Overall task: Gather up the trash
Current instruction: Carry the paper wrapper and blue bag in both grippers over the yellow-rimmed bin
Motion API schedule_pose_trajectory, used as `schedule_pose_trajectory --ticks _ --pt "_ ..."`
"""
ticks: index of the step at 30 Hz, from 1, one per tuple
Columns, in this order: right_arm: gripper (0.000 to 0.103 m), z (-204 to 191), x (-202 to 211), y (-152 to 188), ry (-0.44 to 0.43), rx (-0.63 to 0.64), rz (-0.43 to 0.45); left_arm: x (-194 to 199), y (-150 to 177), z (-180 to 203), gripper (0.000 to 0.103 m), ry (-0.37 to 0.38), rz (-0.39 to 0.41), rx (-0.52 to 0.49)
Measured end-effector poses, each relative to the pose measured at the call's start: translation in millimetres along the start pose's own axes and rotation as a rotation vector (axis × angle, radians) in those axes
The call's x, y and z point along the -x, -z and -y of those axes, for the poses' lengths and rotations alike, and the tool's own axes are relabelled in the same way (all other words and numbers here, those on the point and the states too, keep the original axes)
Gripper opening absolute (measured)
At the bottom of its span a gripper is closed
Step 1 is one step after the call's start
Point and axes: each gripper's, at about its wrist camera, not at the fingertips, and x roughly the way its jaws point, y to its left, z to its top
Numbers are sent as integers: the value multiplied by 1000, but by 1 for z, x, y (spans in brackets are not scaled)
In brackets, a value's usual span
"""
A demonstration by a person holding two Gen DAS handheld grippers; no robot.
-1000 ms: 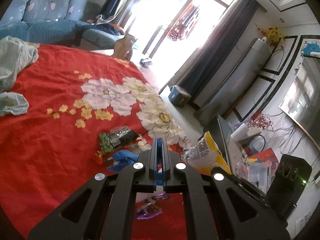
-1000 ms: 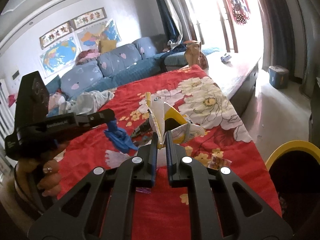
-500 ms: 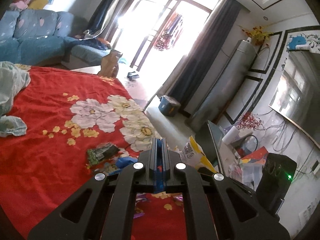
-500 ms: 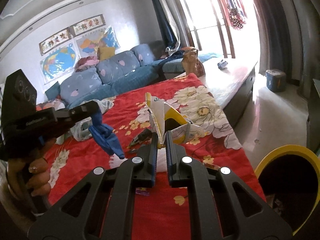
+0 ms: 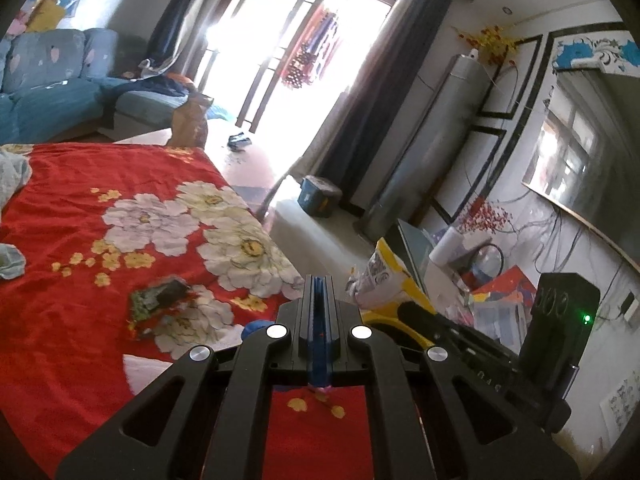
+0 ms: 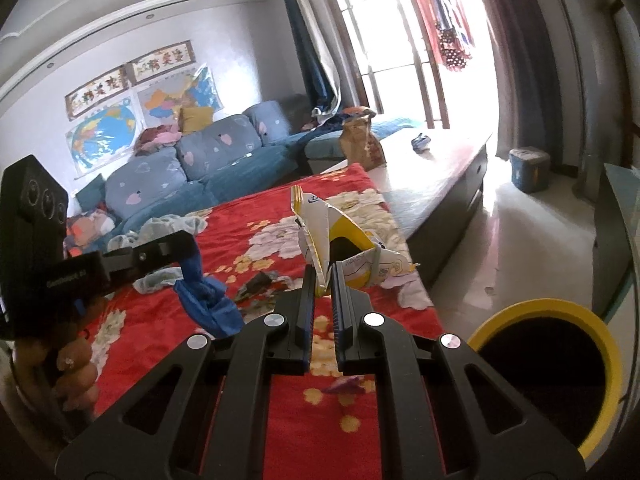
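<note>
We hold a gripper in each hand above a bench covered with a red flowered cloth. Our right gripper has its jaws closed almost together on the bottom edge of a yellow and white snack bag, which stands upright between them, lifted off the cloth. Our left gripper is pressed closed on a crumpled blue glove; in the right wrist view the glove hangs limp from its tips, in the air above the cloth. In the left wrist view only a thin blue strip shows between the closed jaws.

A yellow-rimmed bin with a dark inside stands just past the bench's near corner, low and to the right of the right gripper. A dark green wrapper and a small purple wrapper lie on the cloth. A blue sofa sits beyond the bench.
</note>
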Motion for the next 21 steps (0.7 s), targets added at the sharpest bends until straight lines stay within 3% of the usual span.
schedule_pose_trajectory --ticks 21 --pt "5 57 28 17 129 -73 -8 -39 21 48 4 42 -91 -97"
